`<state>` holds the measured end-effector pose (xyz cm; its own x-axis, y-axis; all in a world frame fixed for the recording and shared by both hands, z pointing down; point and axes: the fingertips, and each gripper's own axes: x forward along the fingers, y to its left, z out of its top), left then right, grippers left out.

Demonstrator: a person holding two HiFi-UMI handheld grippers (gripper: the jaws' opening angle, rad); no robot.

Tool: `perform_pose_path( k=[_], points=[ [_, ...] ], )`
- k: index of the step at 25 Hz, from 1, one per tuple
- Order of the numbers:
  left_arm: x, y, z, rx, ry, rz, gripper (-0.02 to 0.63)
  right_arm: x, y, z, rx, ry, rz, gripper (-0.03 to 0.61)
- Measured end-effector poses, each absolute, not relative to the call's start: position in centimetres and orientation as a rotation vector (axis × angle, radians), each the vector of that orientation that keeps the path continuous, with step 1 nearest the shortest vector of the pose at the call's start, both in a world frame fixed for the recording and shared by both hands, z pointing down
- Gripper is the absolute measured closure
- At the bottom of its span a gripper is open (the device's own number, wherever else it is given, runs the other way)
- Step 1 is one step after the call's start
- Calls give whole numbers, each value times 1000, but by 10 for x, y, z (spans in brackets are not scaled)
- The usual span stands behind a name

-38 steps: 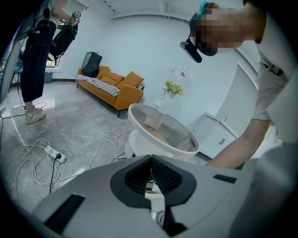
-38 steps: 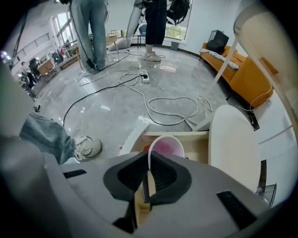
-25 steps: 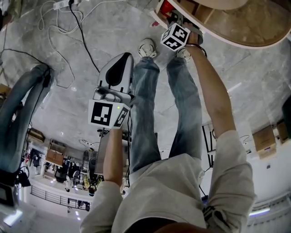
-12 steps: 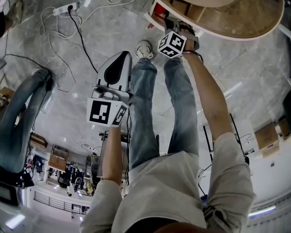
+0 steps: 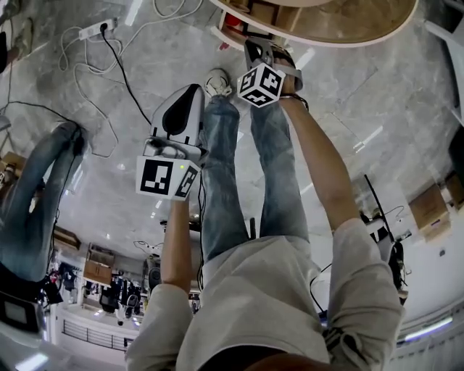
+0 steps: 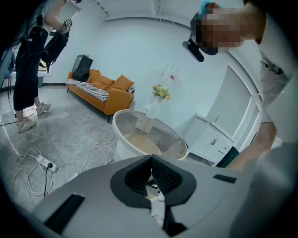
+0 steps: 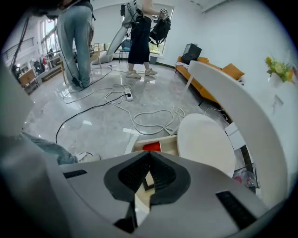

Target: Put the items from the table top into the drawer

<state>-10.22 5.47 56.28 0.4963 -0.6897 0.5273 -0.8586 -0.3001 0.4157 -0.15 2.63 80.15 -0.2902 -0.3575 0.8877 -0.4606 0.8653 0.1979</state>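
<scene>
Main change since a second ago: the right tongs (image 7: pixel 149 155) have just been closing and are now fully shut, black pads meeting at the tip with nothing between them. In the head view they've also come away from the drawer (image 7: pixel 131 143). A second ago their marker cube (image 5: pixel 259 85) sat right against the edge of the round worktop (image 5: pixel 362 22). Now it's lower in the picture, with a strip of grey floor (image 5: pixel 109 101) showing between the two.

The whole head view has shifted too. The worktop has slid toward the top edge of the frame, and the white power strip (image 5: pixel 96 29) with its cables is further into view at upper left.

The left tongs (image 6: pixel 150 159) look the same as before, roughly the same spot in the head view, out over the floor. Their pads are pressed together and they've got hold of nothing.

The red item (image 7: pixel 151 147) is lying inside the open drawer, which sticks out from under the worktop. From the right gripper view the tongs' tip hangs above it, apart from it.

In the left gripper view the worktop is ahead with a vase of flowers (image 6: pixel 158 95) standing on it, and an orange sofa (image 6: pixel 100 90) sits by the far wall.
</scene>
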Motion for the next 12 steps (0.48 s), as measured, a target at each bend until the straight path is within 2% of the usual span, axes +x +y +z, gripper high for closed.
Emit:
perform_pose_path(
  k=[12],
  points=[
    [-72, 45, 527, 2142, -1222, 308, 598, 17, 25, 700, 865, -2025, 295, 554]
  ],
)
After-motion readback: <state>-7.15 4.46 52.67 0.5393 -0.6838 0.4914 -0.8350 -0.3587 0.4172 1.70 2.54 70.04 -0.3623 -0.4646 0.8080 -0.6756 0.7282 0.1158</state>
